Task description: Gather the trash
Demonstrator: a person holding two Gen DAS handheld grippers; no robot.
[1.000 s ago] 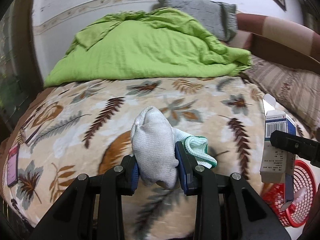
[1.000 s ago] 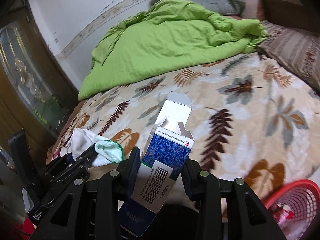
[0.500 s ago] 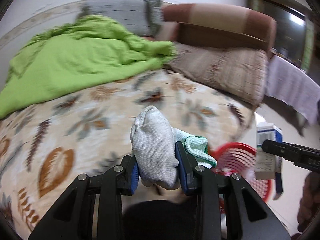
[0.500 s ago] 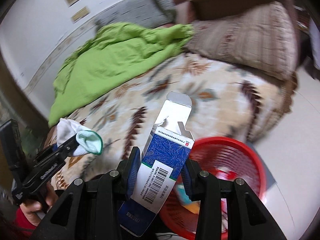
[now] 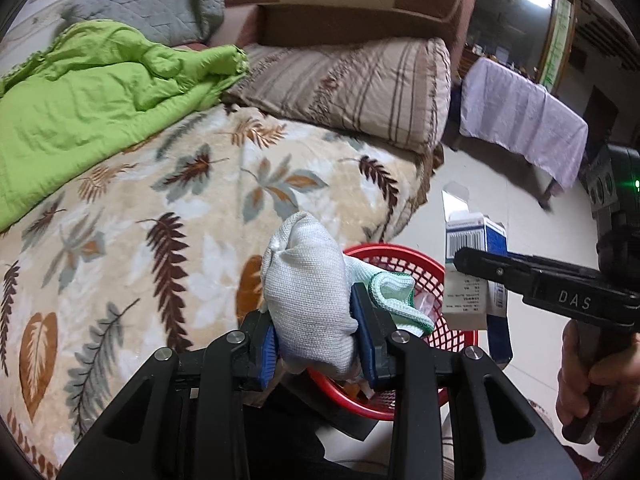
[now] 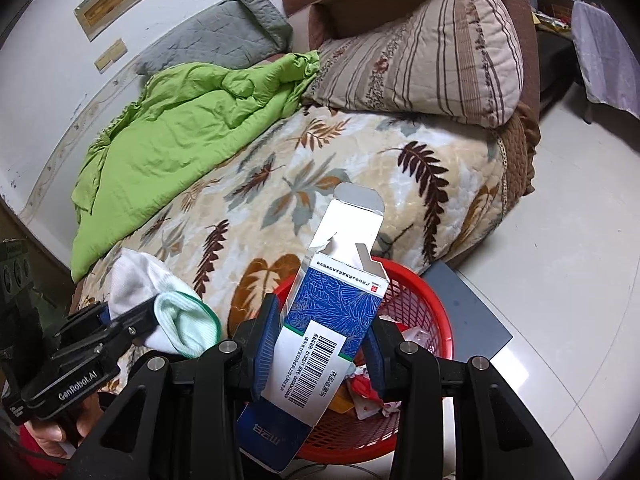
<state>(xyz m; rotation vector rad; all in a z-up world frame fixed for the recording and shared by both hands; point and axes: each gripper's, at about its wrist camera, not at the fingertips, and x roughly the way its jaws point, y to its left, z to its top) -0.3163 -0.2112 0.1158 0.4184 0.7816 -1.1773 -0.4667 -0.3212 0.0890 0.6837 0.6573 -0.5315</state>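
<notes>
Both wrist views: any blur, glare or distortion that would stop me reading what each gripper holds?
Left wrist view: fisheye bends the edges and darkens the corners, slight softness on the bed, but the white sock in the left gripper is sharp; a bright window blows out top right. Right wrist view: same curvature, the blue box in the right gripper is crisp, barcode lines distinct.

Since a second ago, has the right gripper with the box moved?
Yes. The right gripper, shut on the blue box, swung off the leaf-print bed and now sits over the red basket on the floor.
</notes>
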